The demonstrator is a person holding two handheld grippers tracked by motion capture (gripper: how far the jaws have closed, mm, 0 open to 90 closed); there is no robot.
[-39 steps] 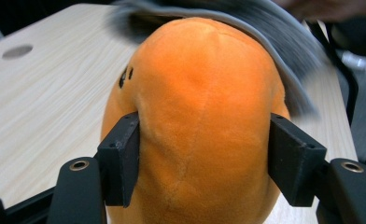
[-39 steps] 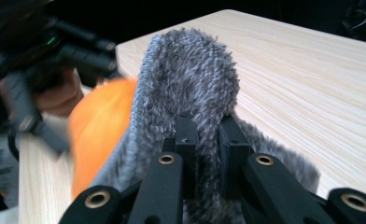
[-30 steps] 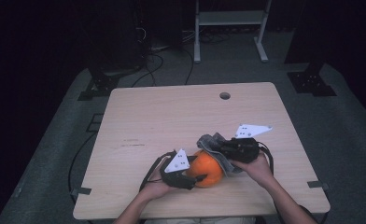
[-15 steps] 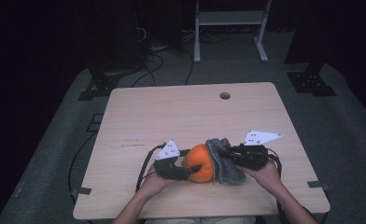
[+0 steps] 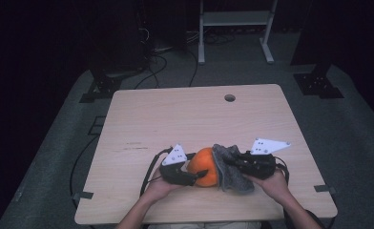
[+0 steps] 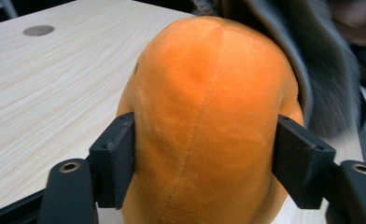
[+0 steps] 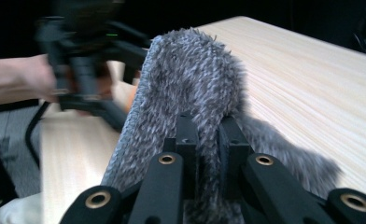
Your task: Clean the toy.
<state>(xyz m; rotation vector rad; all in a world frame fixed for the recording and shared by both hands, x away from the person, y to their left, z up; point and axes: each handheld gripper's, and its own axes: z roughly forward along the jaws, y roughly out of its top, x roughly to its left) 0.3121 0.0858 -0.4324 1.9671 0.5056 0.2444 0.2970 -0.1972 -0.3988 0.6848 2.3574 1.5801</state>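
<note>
Orange plush ball [image 5: 205, 167] sits on the wooden table [image 5: 194, 119], near the edge on the person's side and well apart from the round hole [image 5: 230, 98] in the tabletop. The left gripper [image 5: 194, 177] has the ball between its 2 jaws; these jaws have just been opening, yet in the left gripper view both pads seem to touch the plush. The right gripper [image 7: 208, 135] is clenched on a grey fluffy cloth [image 7: 190, 84], which lies against the ball on the side away from the left gripper. I judge the risk is this: if the left jaws loosen more while the cloth pushes, the ball can slip out and roll toward the near table edge.
</note>
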